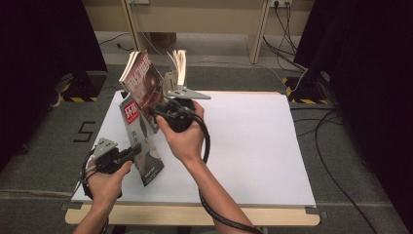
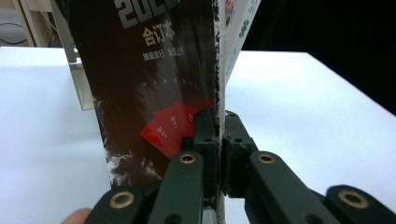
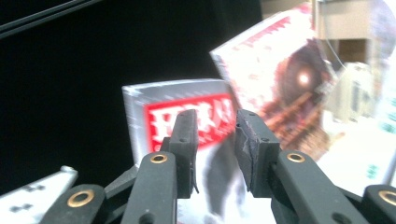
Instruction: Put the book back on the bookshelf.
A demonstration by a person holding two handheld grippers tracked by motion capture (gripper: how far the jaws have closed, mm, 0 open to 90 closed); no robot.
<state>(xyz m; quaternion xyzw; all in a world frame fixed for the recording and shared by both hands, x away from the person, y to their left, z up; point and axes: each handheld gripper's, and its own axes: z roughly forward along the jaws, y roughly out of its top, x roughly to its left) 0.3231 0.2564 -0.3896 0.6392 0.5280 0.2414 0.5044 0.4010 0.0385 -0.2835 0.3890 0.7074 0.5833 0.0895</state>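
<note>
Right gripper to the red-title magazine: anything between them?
Nothing visible. The right gripper has open jaws with a clear gap, and the red-title magazine sits straight ahead. The left gripper is clamped on that magazine's lower edge.

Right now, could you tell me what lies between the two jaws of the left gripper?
The left gripper is shut on the edge of a magazine: its dark cover and pages sit pinched between the jaws, as the left gripper view shows.
</note>
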